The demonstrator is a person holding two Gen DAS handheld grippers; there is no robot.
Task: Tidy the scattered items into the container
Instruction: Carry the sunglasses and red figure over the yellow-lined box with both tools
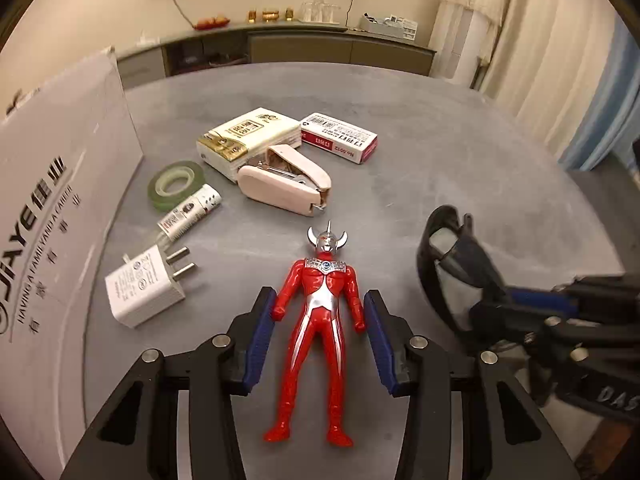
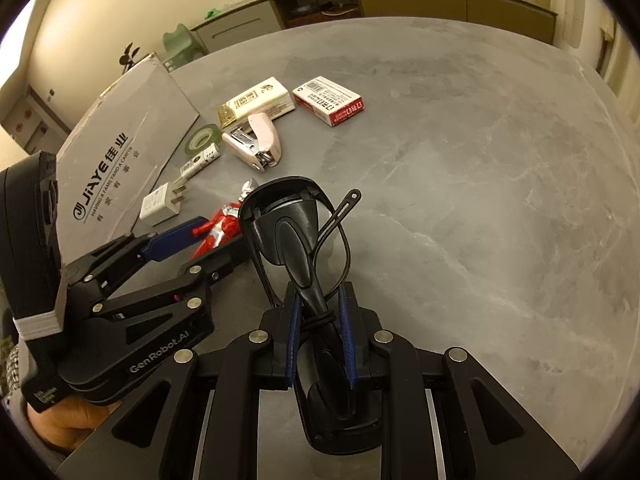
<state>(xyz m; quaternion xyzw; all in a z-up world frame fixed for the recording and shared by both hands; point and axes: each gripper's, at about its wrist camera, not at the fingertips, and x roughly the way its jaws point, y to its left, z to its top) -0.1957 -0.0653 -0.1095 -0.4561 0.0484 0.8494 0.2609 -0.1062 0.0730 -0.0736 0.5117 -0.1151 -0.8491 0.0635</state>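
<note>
A red and silver toy figure lies face up on the grey table, head pointing away. My left gripper is open, its blue pads on either side of the figure's arms, apart from them; it shows from the side in the right wrist view over the figure. My right gripper is shut on a pair of black glasses, folded and held above the table, also seen in the left wrist view as glasses. The white cardboard box stands at the left.
On the table beyond the figure lie a white plug adapter, a small white tube, a green tape roll, a pink stapler, a tissue pack and a red staples box. A sideboard stands behind.
</note>
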